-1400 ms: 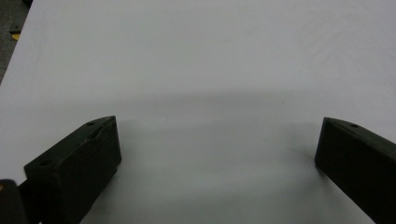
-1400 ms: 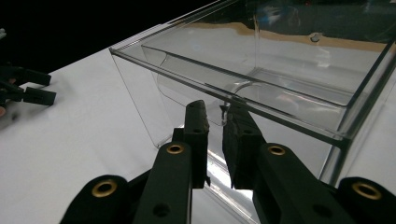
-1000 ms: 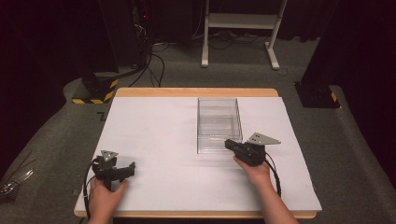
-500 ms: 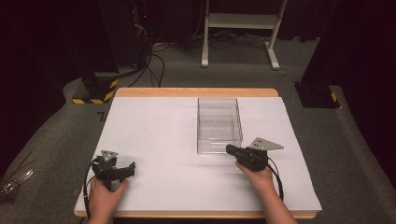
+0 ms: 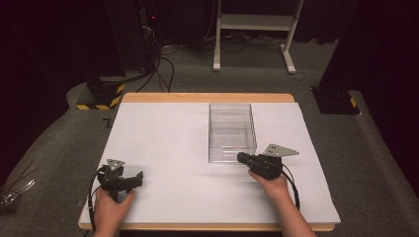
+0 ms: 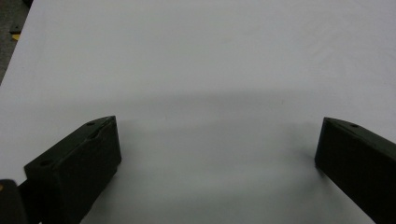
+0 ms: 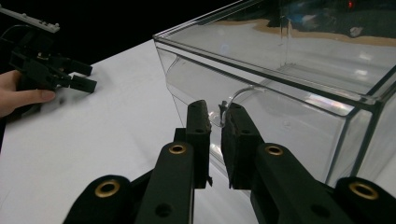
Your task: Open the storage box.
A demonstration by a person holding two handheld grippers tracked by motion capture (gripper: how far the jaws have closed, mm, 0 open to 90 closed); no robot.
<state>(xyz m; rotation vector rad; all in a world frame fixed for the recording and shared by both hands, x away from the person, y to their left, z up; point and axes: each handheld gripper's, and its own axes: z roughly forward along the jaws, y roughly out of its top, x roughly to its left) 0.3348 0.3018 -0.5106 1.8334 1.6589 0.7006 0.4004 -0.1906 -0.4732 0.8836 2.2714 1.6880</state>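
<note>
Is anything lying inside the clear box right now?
No, the clear box sits empty on the white table in the high view.

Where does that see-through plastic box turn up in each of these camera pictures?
High view: the clear box stands on the white table, right of centre, just beyond the right gripper.
Left gripper view: bare white table between open jaws.
Right gripper view: the box fills the upper right, its near wall between the nearly shut jaws.
Shared landmark: the white table.
</note>
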